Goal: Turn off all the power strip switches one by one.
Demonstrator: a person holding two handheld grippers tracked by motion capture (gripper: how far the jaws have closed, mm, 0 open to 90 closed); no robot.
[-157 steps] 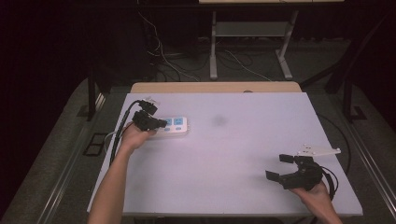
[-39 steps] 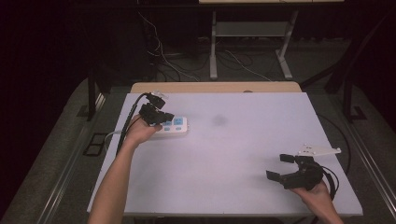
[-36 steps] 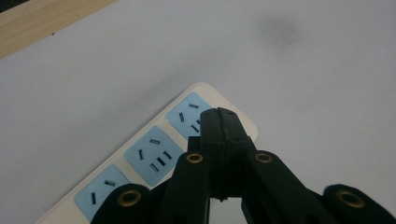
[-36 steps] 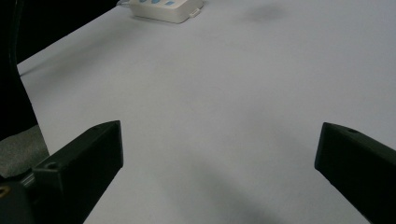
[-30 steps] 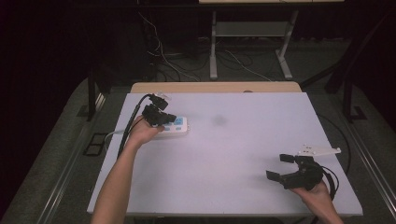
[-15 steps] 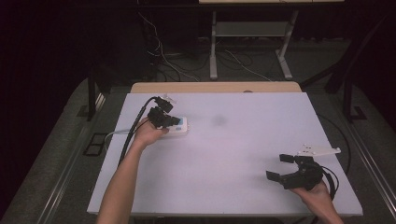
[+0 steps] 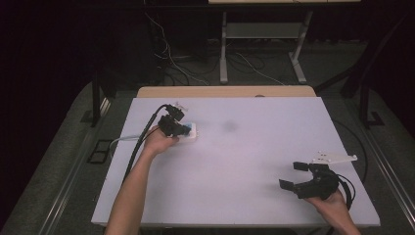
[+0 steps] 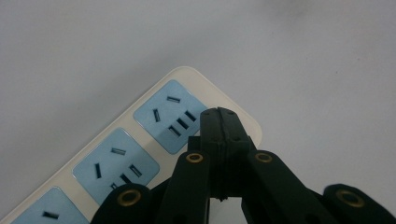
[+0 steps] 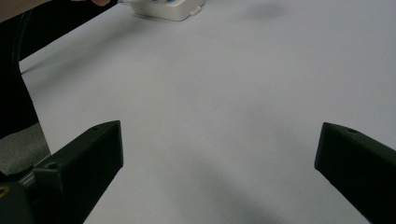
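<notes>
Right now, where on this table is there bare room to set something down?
Most of the table is bare: the whole middle stretch between the power strip and the right claw, plus the far right corner. It is crowded only at the far left, where the shut left claw hangs over the strip.

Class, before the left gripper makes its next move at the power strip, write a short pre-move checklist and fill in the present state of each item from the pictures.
1. Left gripper shut, jaws pressed together: ok.
2. Its tip is over the end socket of the power strip: ok.
3. Tip touching the strip's face: cannot tell.
4. Power strip lying flat on the table, sockets facing up: ok.
5. Right gripper open, apart from the strip near the table's right front: ok.
6. Sockets free of plugs in the left gripper view: ok.
</notes>
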